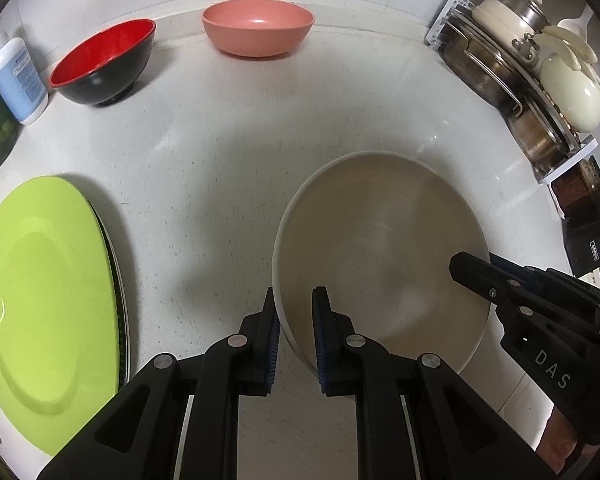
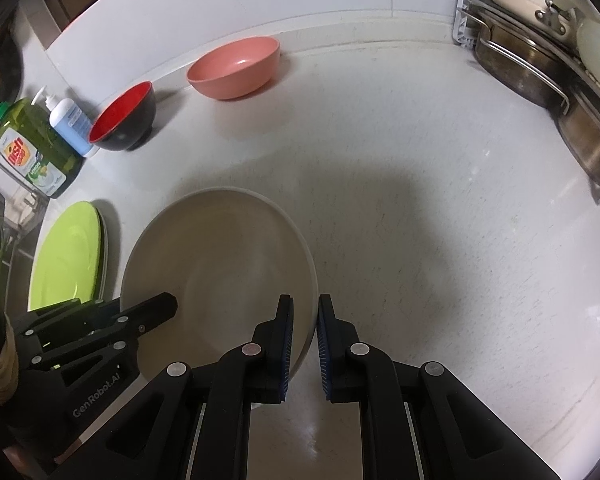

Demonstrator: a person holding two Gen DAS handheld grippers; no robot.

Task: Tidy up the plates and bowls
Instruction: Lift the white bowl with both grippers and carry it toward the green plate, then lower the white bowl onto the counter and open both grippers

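Bowls and plates stand on a white speckled surface [image 1: 220, 184]. A big beige bowl [image 1: 384, 248] is in the middle, and both grippers straddle its rim. The left gripper [image 1: 296, 300] has one finger outside the wall and one finger inside, at the bowl's left near edge; a small gap shows at the inner finger, so I cannot tell if it really pinches. The right gripper [image 2: 304, 308] stands the same way over the bowl's right edge, its blue pads close to the wall on both sides, with a thin gap visible, so its grip is also not sure.

To the left of the beige bowl lies a green plate [image 1: 48, 288] on top of another plate, of which only the edge shows. Near the back wall are a pink bowl [image 1: 258, 28] and a bowl that is red inside and black outside [image 1: 104, 64], a little apart. Beside the red bowl stand a blue bottle [image 2: 70, 120] and a green soap bottle [image 2: 32, 148]. At the right, a rack [image 1: 540, 92] holds metal pots.
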